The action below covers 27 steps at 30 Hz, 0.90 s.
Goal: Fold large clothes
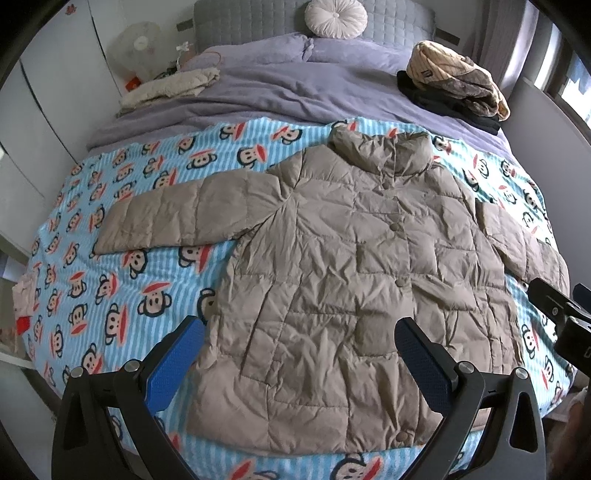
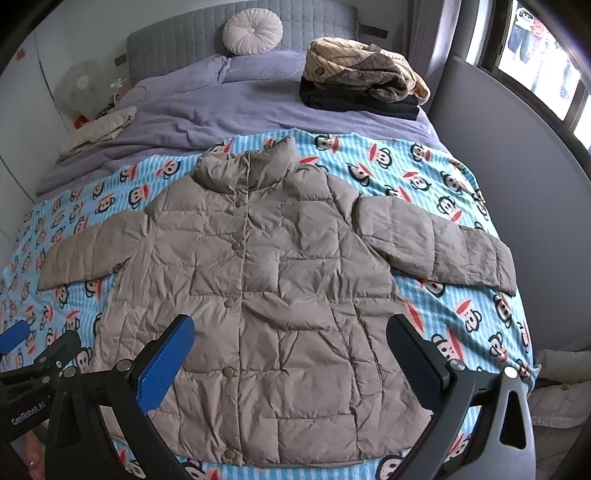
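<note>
Fingers of the left gripper and right gripper stood spread wide, empty, above the jacket's hem. At twelve o'clock the quilted jacket lay flat, buttoned, on the monkey-print blanket, sleeves out at nine and three. Best pinch each cuff and fold it inward, keeping the body smooth.

I am standing in a home bedroom. A bed with a grey padded headboard is filling the room, a round cushion is leaning on it, a cartoon blanket is covering the near half, and folded clothes are lying by the window.
</note>
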Each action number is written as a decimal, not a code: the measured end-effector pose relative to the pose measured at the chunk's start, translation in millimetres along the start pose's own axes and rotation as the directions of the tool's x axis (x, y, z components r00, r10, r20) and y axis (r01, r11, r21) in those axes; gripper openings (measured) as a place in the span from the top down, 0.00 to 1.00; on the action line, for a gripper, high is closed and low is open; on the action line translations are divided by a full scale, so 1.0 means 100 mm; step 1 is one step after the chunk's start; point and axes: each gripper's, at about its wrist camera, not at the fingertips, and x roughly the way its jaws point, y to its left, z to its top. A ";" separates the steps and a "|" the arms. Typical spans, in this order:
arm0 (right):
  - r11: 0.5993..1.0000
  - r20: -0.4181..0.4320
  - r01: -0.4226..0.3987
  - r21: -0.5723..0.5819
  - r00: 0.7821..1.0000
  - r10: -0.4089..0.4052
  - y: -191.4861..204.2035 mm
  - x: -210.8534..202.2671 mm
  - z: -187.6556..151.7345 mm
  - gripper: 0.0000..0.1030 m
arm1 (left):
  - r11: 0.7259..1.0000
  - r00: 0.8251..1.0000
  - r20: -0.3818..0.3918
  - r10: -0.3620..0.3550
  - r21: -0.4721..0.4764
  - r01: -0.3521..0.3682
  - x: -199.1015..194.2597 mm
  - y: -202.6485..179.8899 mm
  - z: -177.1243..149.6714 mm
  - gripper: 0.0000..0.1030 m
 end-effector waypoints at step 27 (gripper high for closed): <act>0.978 -0.375 -0.173 -0.115 0.919 0.118 1.95 1.37 -0.29 0.00 | 0.774 0.943 0.059 -0.327 -0.556 0.303 2.32 3.07 0.47 0.00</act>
